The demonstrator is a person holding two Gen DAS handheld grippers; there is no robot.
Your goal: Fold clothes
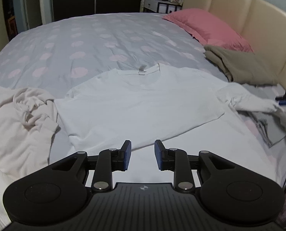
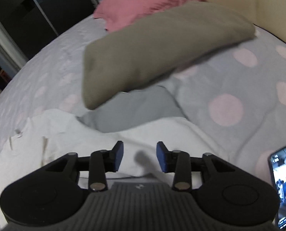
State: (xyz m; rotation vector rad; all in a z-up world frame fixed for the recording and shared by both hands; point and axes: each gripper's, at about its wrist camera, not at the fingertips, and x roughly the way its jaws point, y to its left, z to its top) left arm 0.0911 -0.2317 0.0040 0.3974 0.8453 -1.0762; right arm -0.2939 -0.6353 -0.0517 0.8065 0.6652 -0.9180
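**Folding status: one shirt part-folded, others untouched**

White T-shirt (image 1: pixel 139 104): laid flat at centre frame on the bed (image 1: pixel 85 38), hem doubled up, sleeves unfolded; cream garment (image 1: pixel 21 123), lower left, crumpled; olive garment (image 2: pixel 152 44) folded, upper centre; left tongs (image 1: pixel 143 155) and right tongs (image 2: pixel 140 158) spread, nothing pinched.

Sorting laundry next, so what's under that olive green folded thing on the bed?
A grey garment pokes out beneath the olive folded cloth, which lies on the dotted duvet. How far the grey piece extends underneath is covered.
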